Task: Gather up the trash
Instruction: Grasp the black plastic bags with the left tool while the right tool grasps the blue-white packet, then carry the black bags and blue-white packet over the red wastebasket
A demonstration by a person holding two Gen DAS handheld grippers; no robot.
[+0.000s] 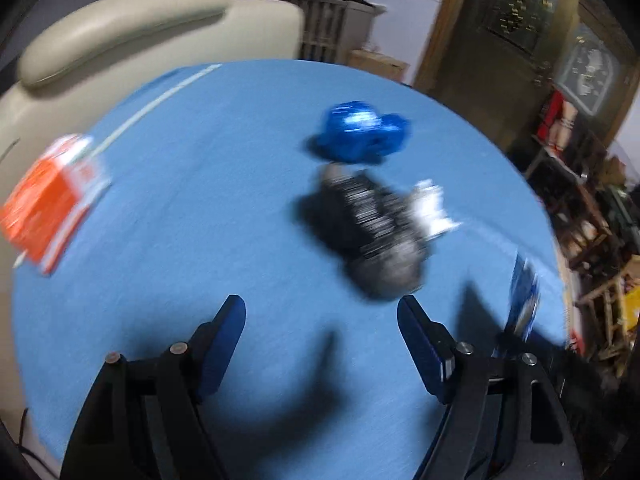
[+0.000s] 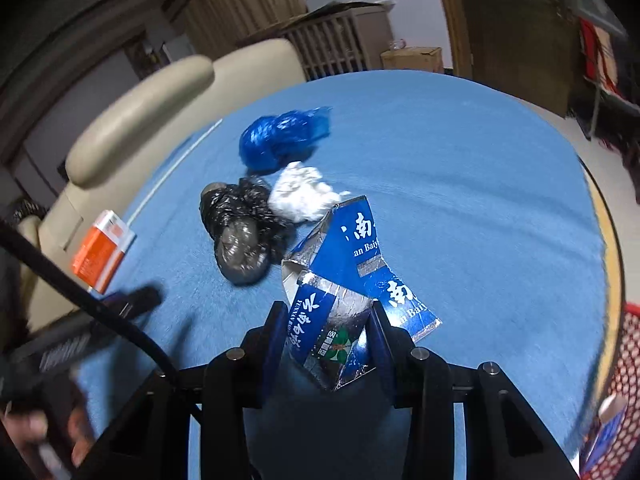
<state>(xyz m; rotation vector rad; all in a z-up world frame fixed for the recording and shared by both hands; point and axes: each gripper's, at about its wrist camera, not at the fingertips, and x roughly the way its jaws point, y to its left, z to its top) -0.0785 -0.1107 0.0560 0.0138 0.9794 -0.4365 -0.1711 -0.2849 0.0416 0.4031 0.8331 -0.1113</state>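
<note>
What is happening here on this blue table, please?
A person is collecting trash with two handheld grippers. The right gripper is shut on a torn blue carton. The left gripper is open above the table, near the black plastic bag. A blue plastic bag, crumpled white paper and an orange box lie uncollected.

Bare blue tablecloth rightward; black bag, white wad, blue bag clustered ahead.

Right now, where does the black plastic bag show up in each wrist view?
Left wrist: black plastic bag right of centre, blurred, just ahead of the open left gripper.
Right wrist: black plastic bag left of centre, beyond the gripper.
Shared landmark: blue bag just behind it.
</note>
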